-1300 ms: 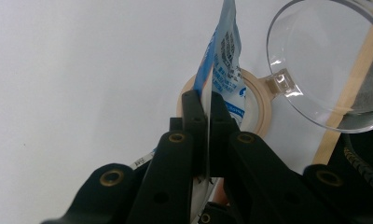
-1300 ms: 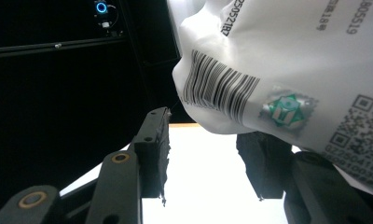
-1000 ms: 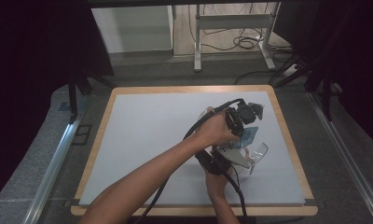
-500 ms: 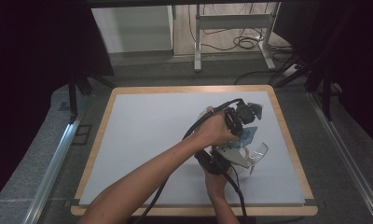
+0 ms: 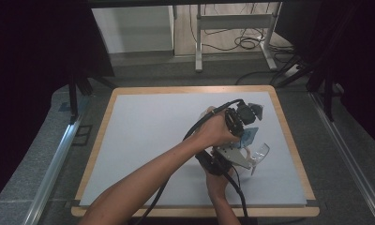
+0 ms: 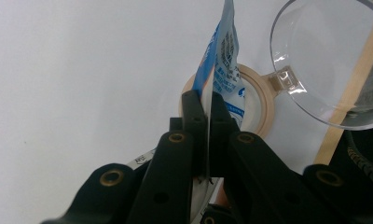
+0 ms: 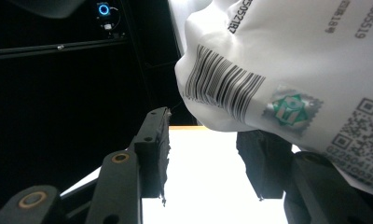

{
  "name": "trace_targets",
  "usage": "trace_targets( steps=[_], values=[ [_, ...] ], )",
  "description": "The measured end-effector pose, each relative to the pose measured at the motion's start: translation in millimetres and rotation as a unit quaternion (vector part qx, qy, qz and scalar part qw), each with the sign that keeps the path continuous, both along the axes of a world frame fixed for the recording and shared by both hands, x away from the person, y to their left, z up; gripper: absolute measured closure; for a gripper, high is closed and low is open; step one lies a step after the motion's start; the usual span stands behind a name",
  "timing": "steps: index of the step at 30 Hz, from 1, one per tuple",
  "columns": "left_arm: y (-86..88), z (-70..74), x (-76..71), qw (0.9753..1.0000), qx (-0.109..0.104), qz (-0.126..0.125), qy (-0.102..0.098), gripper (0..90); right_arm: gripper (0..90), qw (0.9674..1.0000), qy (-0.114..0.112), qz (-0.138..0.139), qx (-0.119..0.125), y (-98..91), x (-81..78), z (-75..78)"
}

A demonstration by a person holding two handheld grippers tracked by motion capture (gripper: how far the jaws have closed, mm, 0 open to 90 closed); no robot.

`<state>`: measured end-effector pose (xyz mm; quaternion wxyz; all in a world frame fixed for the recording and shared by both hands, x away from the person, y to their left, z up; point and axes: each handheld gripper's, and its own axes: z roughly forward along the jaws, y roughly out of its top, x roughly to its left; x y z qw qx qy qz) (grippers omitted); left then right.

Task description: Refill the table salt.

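White tabletop (image 6: pixel 82 70); tape ring (image 6: pixel 264 100), clear cup (image 6: pixel 324 60)

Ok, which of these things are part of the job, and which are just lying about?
In the job: packet, pinched by the left gripper; clear cup.
Lying about: tan ring on the table; floor cables; metal stand.

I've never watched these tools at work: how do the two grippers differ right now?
The left gripper has its fingers shut on the thin edge of a blue and white packet, while the right gripper has a gap between its fingers. The packet's white side with a barcode hangs just above the right gripper. Both have black fingers.
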<state>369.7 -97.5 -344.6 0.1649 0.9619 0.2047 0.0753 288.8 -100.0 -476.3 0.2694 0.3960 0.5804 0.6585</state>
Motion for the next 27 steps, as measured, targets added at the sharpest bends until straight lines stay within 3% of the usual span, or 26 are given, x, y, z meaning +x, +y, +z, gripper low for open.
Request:
trace_targets(
  steps=[27],
  values=[
    [1.0,1.6,-0.9,1.0,-0.002,0.002,-0.001,90.0,60.7,1.0,0.003,-0.003,0.005,-1.5,0.3,-1.4]
  ],
)
